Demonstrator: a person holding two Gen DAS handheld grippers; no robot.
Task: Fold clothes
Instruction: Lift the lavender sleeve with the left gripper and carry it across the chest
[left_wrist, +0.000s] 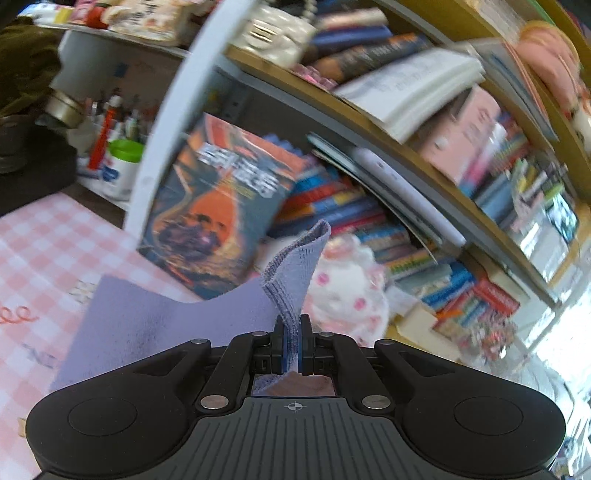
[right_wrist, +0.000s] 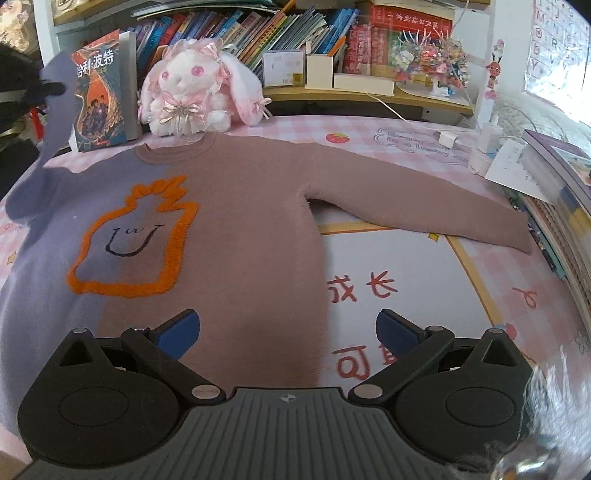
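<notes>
Lilac sleeve (left_wrist: 295, 280) pinched in left hand-held gripper (left_wrist: 291, 343); right hand-held gripper (right_wrist: 288, 332) spread above sweater (right_wrist: 236, 229).

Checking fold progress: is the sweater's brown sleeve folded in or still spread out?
Spread. The brown sleeve lies flat and straight on the pink mat, angled away from the sweater body, not tucked over it.

Fuzzy matt knit sweater (right_wrist: 240, 206)
</notes>
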